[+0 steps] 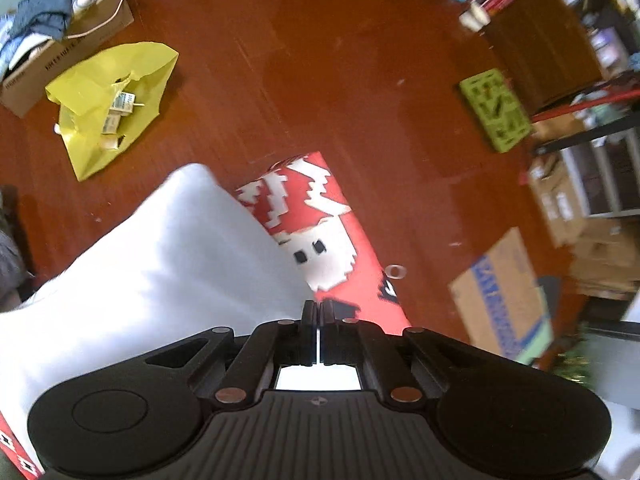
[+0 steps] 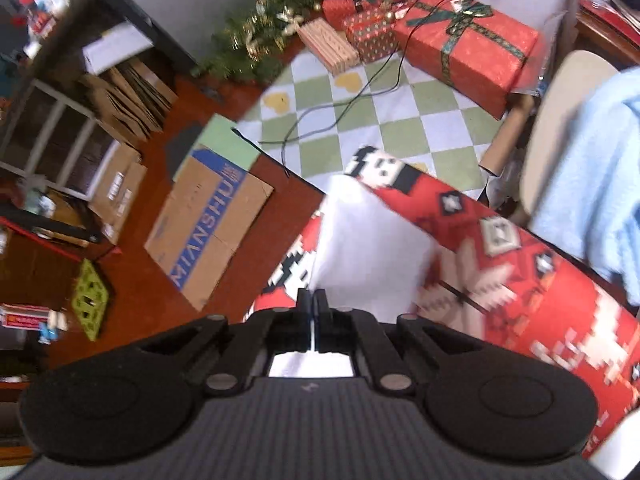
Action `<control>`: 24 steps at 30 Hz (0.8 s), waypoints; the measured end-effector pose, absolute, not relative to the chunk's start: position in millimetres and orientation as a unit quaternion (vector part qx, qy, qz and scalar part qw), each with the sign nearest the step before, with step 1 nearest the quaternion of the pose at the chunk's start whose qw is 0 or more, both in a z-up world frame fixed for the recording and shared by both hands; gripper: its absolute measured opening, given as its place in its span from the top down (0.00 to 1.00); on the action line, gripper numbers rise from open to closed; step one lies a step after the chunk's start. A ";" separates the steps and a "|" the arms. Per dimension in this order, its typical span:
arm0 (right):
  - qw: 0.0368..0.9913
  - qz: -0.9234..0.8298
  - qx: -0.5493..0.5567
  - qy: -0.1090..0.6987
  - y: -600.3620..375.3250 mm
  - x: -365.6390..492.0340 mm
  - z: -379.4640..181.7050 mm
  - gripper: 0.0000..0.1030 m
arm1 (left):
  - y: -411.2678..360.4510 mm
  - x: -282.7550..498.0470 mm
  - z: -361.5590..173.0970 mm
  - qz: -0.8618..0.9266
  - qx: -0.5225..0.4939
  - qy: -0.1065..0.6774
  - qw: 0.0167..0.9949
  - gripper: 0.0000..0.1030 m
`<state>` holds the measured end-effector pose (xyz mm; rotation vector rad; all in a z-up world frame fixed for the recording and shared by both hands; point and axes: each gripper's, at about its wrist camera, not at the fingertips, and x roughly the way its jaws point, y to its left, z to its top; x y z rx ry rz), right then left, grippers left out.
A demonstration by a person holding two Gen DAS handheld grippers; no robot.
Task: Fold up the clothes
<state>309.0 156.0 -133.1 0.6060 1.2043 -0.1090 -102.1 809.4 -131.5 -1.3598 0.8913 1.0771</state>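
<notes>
Two claws pinch one white cloth garment above a red patterned table cover.

Left claw (image 1: 319, 305) has its jaws pressed together on an edge of the white cloth garment (image 1: 160, 264); right claw (image 2: 312, 295) is likewise clamped on the garment, white fabric showing through the slit. It drapes over the red-and-white knit-pattern covered table (image 2: 520, 264); a flattened brown cardboard box (image 2: 208, 224) lies on the reddish wooden floor (image 1: 320, 60) beyond.
</notes>
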 end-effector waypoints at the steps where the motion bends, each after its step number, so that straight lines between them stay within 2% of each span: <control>1: 0.782 -0.046 0.290 0.549 145.7 294.6 -124.5 0.99 | 802.6 -114.1 -123.0 0.452 -0.584 0.366 0.566 0.99; 7: 0.796 -0.039 0.314 0.517 80.8 196.0 -79.2 0.99 | 753.8 -190.8 -82.3 0.410 -0.615 0.305 0.600 0.99; 10: 0.791 -0.056 0.328 0.514 41.4 141.7 -74.3 0.99 | 724.2 -238.0 -82.2 0.385 -0.636 0.271 0.611 0.99; 14: 0.765 -0.109 0.356 0.526 -8.6 66.7 -92.3 0.99 | 689.8 -303.8 -99.7 0.383 -0.664 0.230 0.600 0.99; 19: 0.736 -0.163 0.380 0.536 -47.0 1.2 -138.0 0.99 | 658.0 -353.6 -139.4 0.404 -0.659 0.248 0.584 0.99; 24: 0.734 -0.182 0.373 0.537 -48.3 -17.5 -175.8 0.99 | 642.9 -373.0 -176.6 0.438 -0.652 0.273 0.555 0.99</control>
